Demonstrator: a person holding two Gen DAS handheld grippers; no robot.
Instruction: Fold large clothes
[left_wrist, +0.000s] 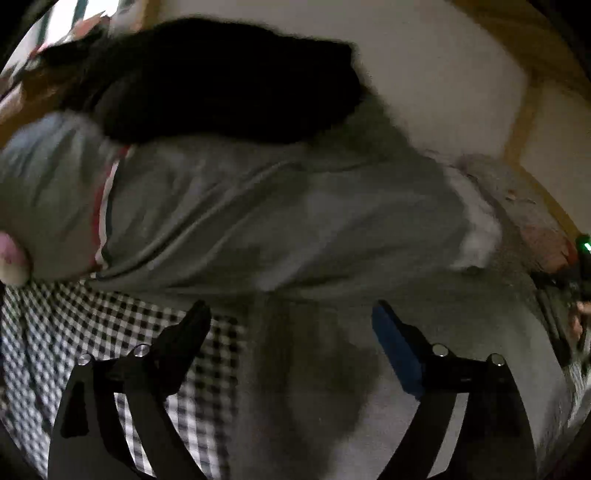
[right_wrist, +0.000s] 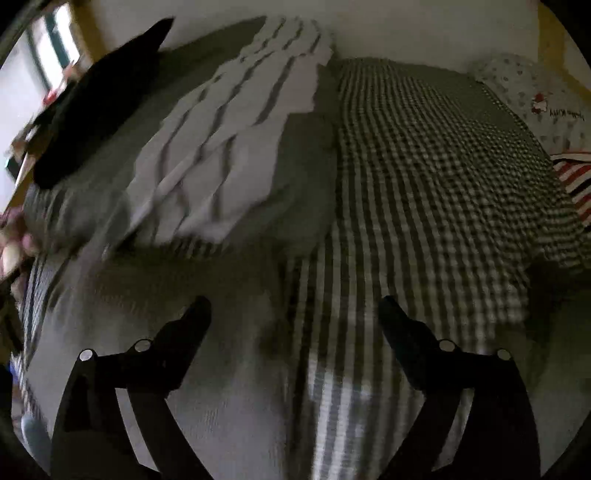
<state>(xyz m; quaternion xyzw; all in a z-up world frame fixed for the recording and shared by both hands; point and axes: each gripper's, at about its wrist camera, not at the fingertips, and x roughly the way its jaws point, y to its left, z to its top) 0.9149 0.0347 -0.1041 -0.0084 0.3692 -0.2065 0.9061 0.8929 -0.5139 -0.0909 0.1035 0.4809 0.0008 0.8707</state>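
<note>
We hover left gripper (left_wrist: 291, 314) and right gripper (right_wrist: 295, 310), both agape, nothing held (fold laid?); grey garment (left_wrist: 258, 221) at 12, free to settle.

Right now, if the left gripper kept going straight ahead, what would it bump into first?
Most likely the grey garment spread on the bed. The left gripper is open and empty, pointing down at it. Blur makes the depth uncertain.
</note>
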